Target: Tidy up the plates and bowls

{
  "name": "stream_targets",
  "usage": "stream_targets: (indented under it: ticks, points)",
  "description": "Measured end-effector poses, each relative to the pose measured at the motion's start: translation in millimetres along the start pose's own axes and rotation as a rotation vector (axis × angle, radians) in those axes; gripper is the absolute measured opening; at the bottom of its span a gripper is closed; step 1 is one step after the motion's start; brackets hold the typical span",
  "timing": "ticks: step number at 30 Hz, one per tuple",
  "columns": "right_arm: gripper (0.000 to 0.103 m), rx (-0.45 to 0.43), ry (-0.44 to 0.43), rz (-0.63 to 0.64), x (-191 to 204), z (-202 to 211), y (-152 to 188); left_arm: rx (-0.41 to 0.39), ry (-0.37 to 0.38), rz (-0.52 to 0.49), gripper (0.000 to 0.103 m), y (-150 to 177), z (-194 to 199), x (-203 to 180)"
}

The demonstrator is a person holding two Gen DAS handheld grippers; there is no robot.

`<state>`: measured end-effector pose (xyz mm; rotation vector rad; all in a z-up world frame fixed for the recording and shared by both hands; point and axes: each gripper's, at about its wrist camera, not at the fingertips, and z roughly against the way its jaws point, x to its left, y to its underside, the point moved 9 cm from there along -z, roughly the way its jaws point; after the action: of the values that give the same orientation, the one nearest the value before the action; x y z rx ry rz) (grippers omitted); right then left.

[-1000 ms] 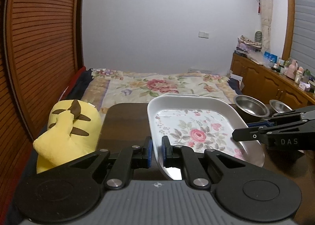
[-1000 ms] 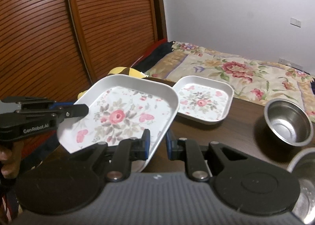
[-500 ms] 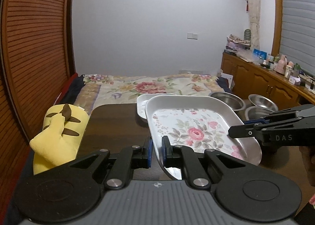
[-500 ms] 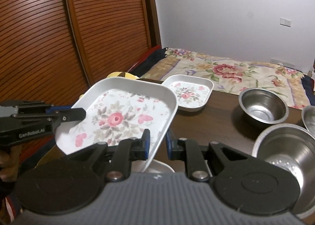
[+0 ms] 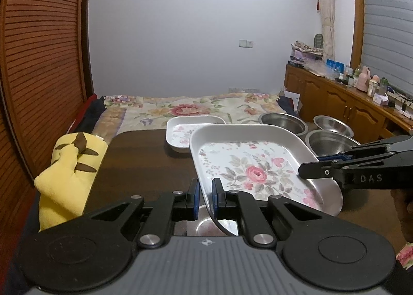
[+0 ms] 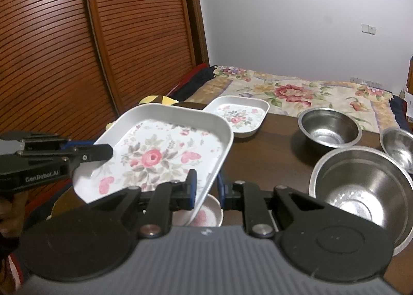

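Observation:
A large white floral plate (image 5: 254, 166) (image 6: 160, 155) is held in the air above the dark wooden table (image 5: 144, 163). My left gripper (image 5: 205, 198) is shut on its near edge. My right gripper (image 6: 206, 189) is shut on its opposite edge and shows in the left wrist view (image 5: 309, 166). The left gripper shows in the right wrist view (image 6: 108, 153). A smaller floral plate (image 5: 185, 129) (image 6: 238, 114) lies on the table farther back. Three steel bowls (image 6: 329, 127) (image 6: 361, 186) (image 6: 398, 145) sit to the right. Another floral dish (image 6: 206, 215) lies under the held plate.
A yellow plush toy (image 5: 69, 171) lies at the table's left edge. A bed with a floral cover (image 5: 191, 109) is beyond the table. Slatted wooden doors (image 6: 77, 49) stand on the left. A wooden cabinet (image 5: 343, 104) with bottles runs along the right wall.
Both grippers have carried the large plate up and back toward the near side of the table. The small plate and bowls now look farther away, and a third bowl has come into view.

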<state>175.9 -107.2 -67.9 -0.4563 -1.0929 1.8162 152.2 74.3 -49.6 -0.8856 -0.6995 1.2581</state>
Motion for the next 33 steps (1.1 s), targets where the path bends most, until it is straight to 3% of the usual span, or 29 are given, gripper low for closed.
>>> stream_targets:
  ticks: [33]
  points:
    - [0.019,0.075,-0.001,-0.005,4.1,-7.5,47.9,0.109,-0.003,0.021,0.011,56.2,-17.5,-0.4]
